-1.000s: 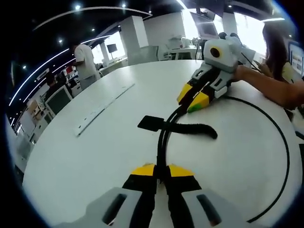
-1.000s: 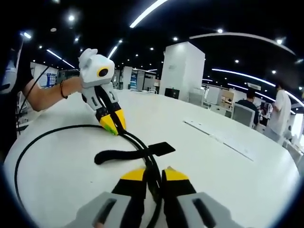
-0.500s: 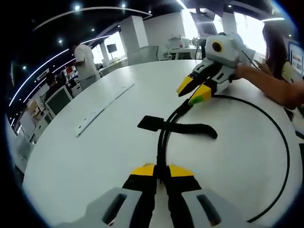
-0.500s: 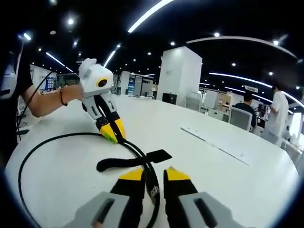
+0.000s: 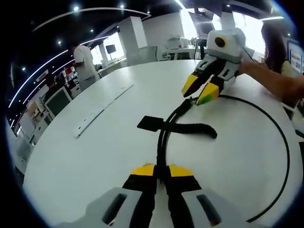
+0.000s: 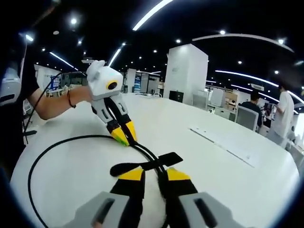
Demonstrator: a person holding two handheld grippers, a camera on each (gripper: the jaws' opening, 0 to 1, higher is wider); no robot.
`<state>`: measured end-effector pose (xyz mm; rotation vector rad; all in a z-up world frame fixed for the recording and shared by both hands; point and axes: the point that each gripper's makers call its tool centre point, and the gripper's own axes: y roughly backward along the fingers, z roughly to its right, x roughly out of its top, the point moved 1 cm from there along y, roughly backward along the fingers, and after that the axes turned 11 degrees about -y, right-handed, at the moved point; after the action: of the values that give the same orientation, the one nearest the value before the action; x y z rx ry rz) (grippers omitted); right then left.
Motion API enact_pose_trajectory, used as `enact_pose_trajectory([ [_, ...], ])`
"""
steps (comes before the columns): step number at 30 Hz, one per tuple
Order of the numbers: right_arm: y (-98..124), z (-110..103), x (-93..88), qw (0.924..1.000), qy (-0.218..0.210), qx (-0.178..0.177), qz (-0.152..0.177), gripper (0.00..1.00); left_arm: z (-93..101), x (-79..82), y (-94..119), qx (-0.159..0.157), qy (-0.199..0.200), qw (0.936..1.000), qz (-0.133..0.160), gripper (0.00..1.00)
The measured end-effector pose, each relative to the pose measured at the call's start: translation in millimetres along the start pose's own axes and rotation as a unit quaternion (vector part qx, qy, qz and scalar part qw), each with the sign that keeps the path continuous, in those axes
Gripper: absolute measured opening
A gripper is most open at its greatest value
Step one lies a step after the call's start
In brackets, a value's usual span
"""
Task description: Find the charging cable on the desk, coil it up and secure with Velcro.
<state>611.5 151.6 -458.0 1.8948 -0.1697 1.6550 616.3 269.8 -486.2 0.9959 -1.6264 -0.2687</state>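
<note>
A black charging cable [image 5: 164,137] lies on the white round table [image 5: 71,161], swinging out in a wide loop [image 5: 281,137] to the right. A black Velcro strap [image 5: 190,128] crosses the doubled strands. My left gripper [image 5: 161,170] is shut on those strands at the near end. The right gripper [image 5: 199,92] hovers open just above the cable's far end. In the right gripper view, my right gripper [image 6: 151,175] stands open over the strap [image 6: 142,166], and the left gripper [image 6: 126,137] pinches the cable [image 6: 57,142] beyond it.
A long white strip [image 5: 102,109] lies flat on the table's left side, also in the right gripper view as a white strip [image 6: 223,145]. A person's forearm [image 6: 52,102] holds the left gripper. People stand and sit around desks beyond the table's edge.
My right gripper has opened, let go of the cable's end and lifted up and back from it. The left gripper keeps its hold, and the cable has stayed in place.
</note>
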Motion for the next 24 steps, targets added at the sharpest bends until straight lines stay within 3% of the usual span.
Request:
enact_pose_trajectory([
  [13, -4, -16, -17.4, 0.998, 0.04, 0.013, -0.047, 0.17, 0.4, 1.7, 0, -0.003, -0.002, 1.0, 0.007, 0.09],
  [24, -4, -31, -21.0, 0.9958, 0.019, 0.062, -0.065, 0.17, -6.6, 2.6, -3, -0.006, -0.003, 0.9999, 0.008, 0.09],
])
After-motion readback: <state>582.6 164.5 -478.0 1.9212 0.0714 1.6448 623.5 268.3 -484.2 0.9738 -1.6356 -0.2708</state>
